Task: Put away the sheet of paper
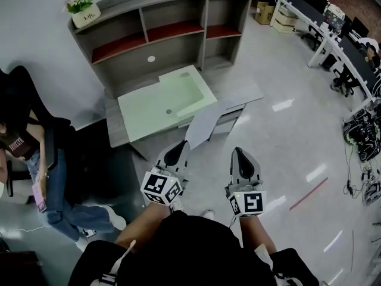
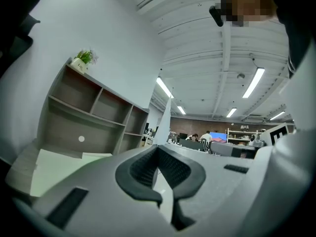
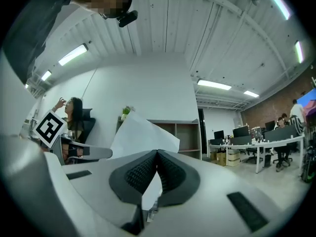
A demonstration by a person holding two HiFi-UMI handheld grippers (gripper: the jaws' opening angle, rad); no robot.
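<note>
The white sheet of paper stands up from my left gripper, which is shut on its lower edge in front of the desk. In the left gripper view the sheet shows edge-on, rising from the closed tips. My right gripper is held beside the left one, a little right of the sheet and apart from it, with its jaws together and nothing seen in them. From the right gripper view, the sheet's broad face shows behind the closed tips.
A grey desk with a pale green mat stands ahead, under a shelf unit with red boards and a potted plant on top. A person sits at the left. Cables lie on the floor at right.
</note>
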